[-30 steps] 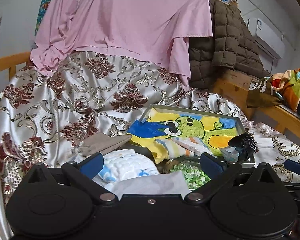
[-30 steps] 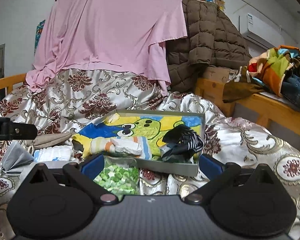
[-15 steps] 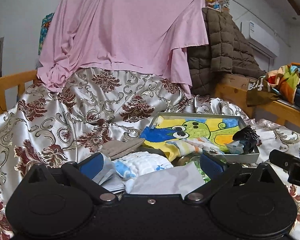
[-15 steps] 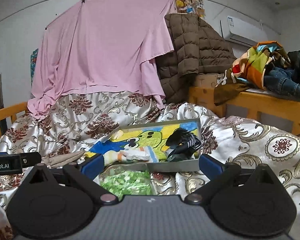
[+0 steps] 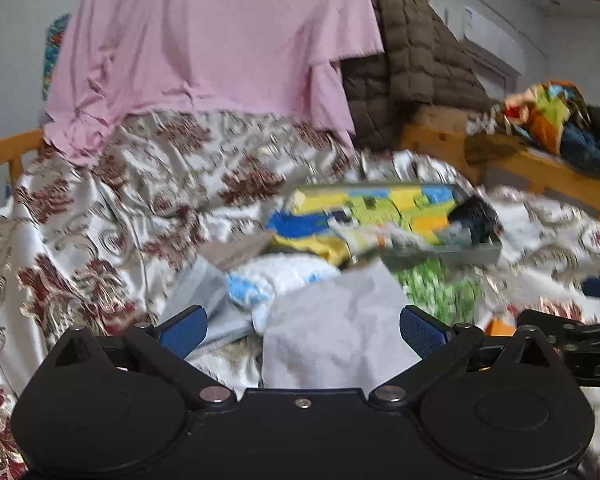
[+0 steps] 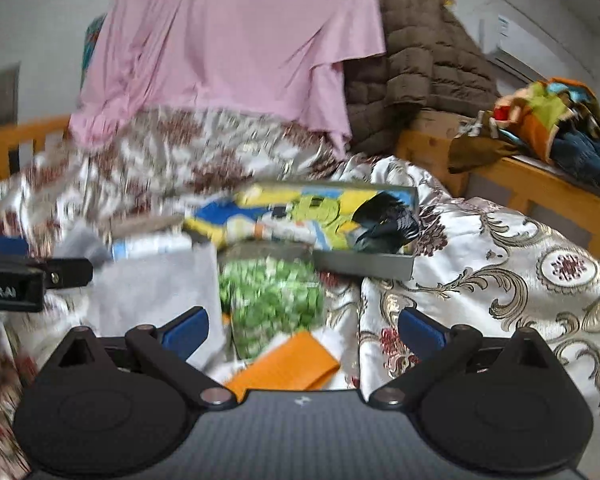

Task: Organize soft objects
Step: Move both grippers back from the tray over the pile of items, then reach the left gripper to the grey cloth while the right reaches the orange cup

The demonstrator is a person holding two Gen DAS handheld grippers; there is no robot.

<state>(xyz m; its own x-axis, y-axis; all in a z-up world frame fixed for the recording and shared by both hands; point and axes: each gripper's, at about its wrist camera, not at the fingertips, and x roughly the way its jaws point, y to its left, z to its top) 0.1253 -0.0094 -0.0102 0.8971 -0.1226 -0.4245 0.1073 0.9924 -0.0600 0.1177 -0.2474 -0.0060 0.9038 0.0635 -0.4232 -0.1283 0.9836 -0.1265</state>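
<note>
Pink sheet (image 5: 216, 36) hangs far, brown quilted jacket (image 5: 416, 60) to its right, floral satin bedspread (image 5: 100, 208) below. Cartoon-print tray (image 6: 364, 264) mid-bed holds a black sock bundle (image 6: 384, 220). Near it, grey cloth (image 5: 336, 324), green patterned cloth (image 6: 272, 300), orange cloth (image 6: 288, 364). Left gripper (image 5: 302, 324) and right gripper (image 6: 302, 326) both wide apart, holding nothing.

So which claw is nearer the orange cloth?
Right claw: the orange cloth lies between its fingers. Left claw sits further left, over the grey cloth.
</note>
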